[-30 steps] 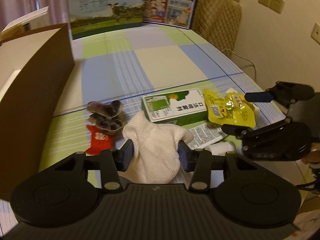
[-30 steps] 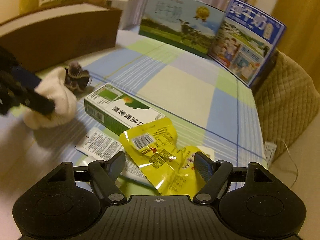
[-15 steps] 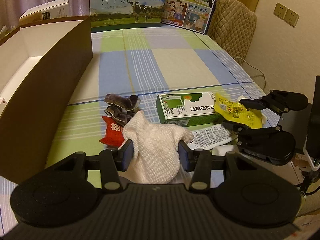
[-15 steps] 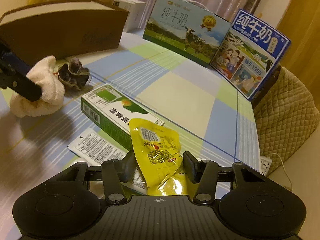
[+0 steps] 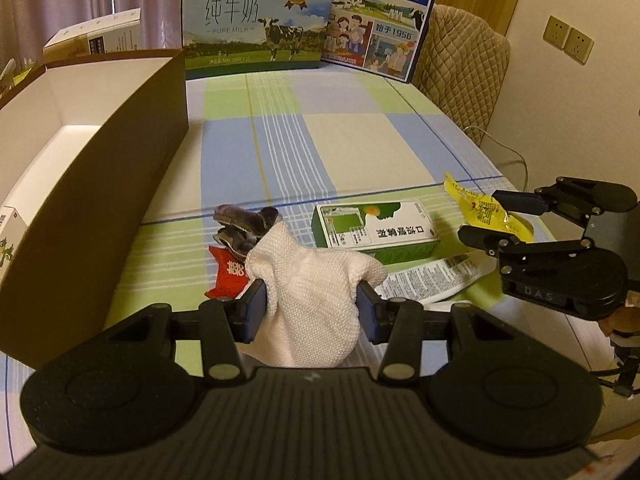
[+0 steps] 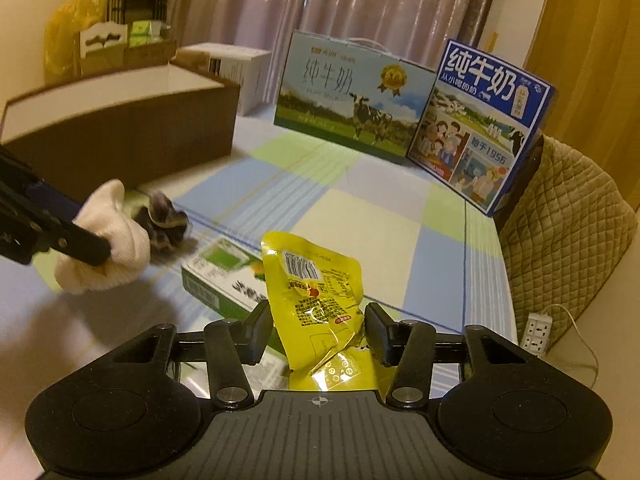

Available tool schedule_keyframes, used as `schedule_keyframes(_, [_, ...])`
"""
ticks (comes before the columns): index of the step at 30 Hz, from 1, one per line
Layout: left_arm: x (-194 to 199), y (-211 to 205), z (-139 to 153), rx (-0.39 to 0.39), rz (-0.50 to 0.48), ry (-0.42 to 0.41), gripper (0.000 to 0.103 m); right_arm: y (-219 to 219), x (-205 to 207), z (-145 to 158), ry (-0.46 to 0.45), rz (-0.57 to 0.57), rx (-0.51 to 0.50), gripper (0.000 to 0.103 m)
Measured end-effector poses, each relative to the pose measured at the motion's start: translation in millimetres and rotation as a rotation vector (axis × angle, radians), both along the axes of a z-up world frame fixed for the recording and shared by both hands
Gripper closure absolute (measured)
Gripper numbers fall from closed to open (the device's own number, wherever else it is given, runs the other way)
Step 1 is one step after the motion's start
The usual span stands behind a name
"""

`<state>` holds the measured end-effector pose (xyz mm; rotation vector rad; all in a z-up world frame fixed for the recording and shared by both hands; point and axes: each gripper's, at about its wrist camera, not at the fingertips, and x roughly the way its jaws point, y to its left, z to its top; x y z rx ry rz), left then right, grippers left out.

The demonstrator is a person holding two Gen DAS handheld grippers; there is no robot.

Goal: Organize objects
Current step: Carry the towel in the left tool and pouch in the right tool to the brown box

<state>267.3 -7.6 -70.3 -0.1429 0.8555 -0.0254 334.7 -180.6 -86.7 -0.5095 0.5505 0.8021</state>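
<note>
- The left tongs (image 5: 310, 312) are closed partway on a cream-white knitted cloth bundle (image 5: 316, 300); their blue pads press its two sides, and the bundle bulges above and below them.
- The right tongs (image 6: 318, 330) have just been closing and now clamp a crinkled yellow foil snack pouch (image 6: 316, 300), which stands upright between the black fingers with its barcode end on top, clear of the counter.
- In the left wrist view the same pouch (image 5: 486, 210) shows at the right edge, pinched in the right tongs (image 5: 486, 216).
- A green-and-white rectangular carton with printed characters (image 5: 376, 232) lies flat on the counter (image 5: 352, 140), which wears a pale blue, green and cream checked cloth; the carton sits between the two tongs.
- Just beside the carton's near edge lies a flat white printed sachet (image 5: 428, 280).
- A crumpled grey-purple fuzzy item (image 5: 244, 228) sits behind the cloth bundle, with a small red packet (image 5: 228, 272) touching it on the near side.
- A large brown open cardboard box with a white inside (image 5: 100, 184) stands along the left of the counter.
- Two milk gift cartons stand at the far end: a light blue one with a cow (image 5: 256, 20) and a dark blue one with a cartoon family (image 5: 380, 16).
- A quilted beige chair back (image 5: 460, 64) rises past the far right corner.
</note>
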Motion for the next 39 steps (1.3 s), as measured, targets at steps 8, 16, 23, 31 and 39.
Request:
schedule_keyframes(8, [-10, 9, 15, -0.01, 0.008, -0.025, 0.06, 8, -12, 20, 0.038, -0.005, 0.06, 0.056])
schedule_keyframes(16, [-24, 28, 35, -0.022, 0.028, -0.061, 0.06, 31, -37, 42, 0.072, 0.02, 0.126, 0.056])
schedule_keyframes(23, [-39, 54, 53, -0.015, 0.055, -0.097, 0.06, 58, -58, 57, 0.093, 0.05, 0.173, 0.056])
schedule_keyframes(31, [-59, 95, 67, -0.002, 0.101, -0.13, 0.06, 98, -80, 67, 0.109, 0.095, 0.211, 0.056])
schedule_keyframes(39, [-70, 140, 78, 0.024, 0.159, -0.146, 0.06, 148, -95, 75, 0.146, 0.157, 0.248, 0.056])
